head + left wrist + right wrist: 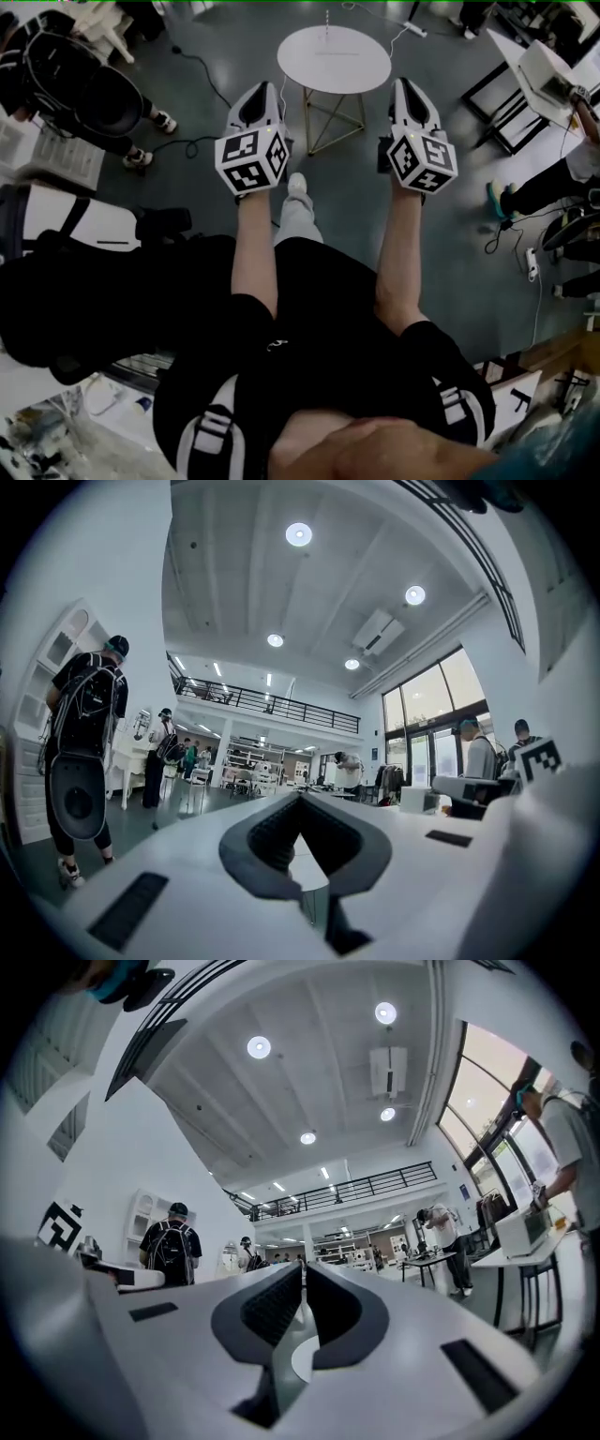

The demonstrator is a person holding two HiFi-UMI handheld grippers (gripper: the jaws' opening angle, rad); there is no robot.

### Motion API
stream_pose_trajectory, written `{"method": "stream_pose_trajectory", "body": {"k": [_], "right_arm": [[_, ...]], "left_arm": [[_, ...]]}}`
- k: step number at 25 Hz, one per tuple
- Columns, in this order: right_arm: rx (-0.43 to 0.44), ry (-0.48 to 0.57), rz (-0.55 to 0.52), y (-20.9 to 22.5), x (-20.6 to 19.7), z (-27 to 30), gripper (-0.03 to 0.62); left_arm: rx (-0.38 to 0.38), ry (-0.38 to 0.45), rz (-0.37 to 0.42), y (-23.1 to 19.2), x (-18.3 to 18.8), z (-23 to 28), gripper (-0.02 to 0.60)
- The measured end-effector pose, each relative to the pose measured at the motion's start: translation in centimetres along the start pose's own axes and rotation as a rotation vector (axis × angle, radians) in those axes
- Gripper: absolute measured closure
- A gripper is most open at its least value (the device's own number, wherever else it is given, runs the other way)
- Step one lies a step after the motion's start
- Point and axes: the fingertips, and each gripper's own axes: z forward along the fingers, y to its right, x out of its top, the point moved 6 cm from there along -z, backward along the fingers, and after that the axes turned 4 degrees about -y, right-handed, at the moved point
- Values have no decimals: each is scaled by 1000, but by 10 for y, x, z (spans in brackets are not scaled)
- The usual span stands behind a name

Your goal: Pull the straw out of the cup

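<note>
A small round white table [356,66] on gold wire legs stands on the floor ahead of me. At its far edge a thin upright straw [326,21] rises; the cup under it is too small to make out. I hold both grippers level in front of my body, short of the table. My left gripper [266,87] points at the table's left rim with its jaws together and nothing between them. The right gripper [404,83] sits by the table's right rim, jaws also closed and empty. The left gripper [300,796] and the right gripper [303,1277] look over the room in their own views.
Dark glossy floor with cables [202,70] running across it. A person with a backpack [89,89] stands at the left; another person's legs [525,192] are at the right. A desk [548,70] lies at the far right, and my own leg and shoe [296,186] are below the table.
</note>
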Motion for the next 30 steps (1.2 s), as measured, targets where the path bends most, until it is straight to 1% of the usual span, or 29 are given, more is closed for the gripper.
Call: {"method": "stream_pose_trajectory", "body": {"k": [2, 5, 8, 10, 13, 17, 21, 23, 26, 30], "right_arm": [[55, -3, 1, 1, -14, 33, 576], [150, -2, 13, -3, -32, 70, 576], [179, -3, 47, 0, -48, 107, 576], [181, -11, 69, 4, -62, 135, 576], [176, -19, 72, 12, -77, 181, 576], [154, -32, 91, 27, -93, 239, 576], [116, -37, 119, 49, -104, 298, 576], [97, -60, 123, 55, -111, 328, 576], [97, -104, 91, 62, -110, 363, 576], [116, -127, 38, 65, -97, 402, 576]], "left_arm": [[-5, -23, 0, -11, -8, 33, 580], [-25, -55, 14, -17, -15, 64, 580], [-47, -93, 35, -21, -19, 95, 580], [-69, -112, 50, -26, -22, 121, 580], [-106, -122, 59, -34, -22, 167, 581], [-126, -172, 83, -51, -26, 227, 580], [-158, -204, 67, -68, -28, 292, 580], [-176, -229, 59, -81, -30, 322, 580], [-179, -234, 11, -96, -33, 358, 580], [-181, -229, 2, -108, -25, 402, 580]]}}
